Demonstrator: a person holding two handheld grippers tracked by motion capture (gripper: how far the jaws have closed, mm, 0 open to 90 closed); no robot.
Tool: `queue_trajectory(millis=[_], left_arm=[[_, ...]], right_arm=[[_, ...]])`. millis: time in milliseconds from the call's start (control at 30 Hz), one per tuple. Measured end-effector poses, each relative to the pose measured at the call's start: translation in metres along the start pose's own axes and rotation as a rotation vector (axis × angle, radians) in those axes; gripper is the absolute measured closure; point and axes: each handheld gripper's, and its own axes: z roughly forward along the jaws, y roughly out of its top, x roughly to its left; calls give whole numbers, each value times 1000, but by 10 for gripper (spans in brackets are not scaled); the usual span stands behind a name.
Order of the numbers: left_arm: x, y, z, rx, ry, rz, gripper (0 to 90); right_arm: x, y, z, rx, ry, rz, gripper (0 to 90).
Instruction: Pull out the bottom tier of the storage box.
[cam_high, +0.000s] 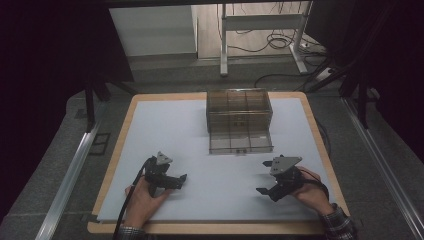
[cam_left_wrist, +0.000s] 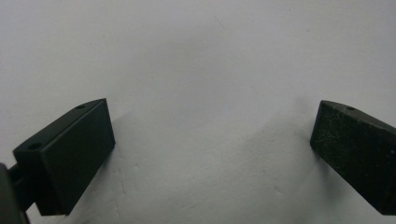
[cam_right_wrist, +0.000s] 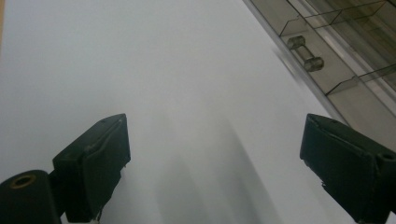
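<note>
Both claws sit low near the table's (cam_high: 125, 130) front edge, left claw (cam_high: 179, 180) and right claw (cam_high: 265, 192) spread wide with nothing held, probably parked clear of the smoky transparent plastic drawer box (cam_high: 239, 120) at the back edge, lowest drawer pulled out.

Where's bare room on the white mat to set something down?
Free: the wide strip between the left gripper and right gripper, in front of the clear drawer box; also the white mat left of the box. Tighter: the narrow band right of the box.
</note>
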Motion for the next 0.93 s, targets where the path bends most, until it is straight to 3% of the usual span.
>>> queue_trajectory(millis=[400, 667, 733, 933], left_arm=[[0, 0, 0, 0, 0, -1, 0], [0, 0, 0, -1, 0, -1, 0], [0, 0, 0, -1, 0, -1, 0], [0, 0, 0, 0, 0, -1, 0]], right_arm=[[8, -16, 2, 12, 7, 31, 54], [12, -25, 11, 27, 57, 72, 25], [10, -26, 13, 32, 77, 104, 23], [10, -26, 13, 33, 79, 103, 18]])
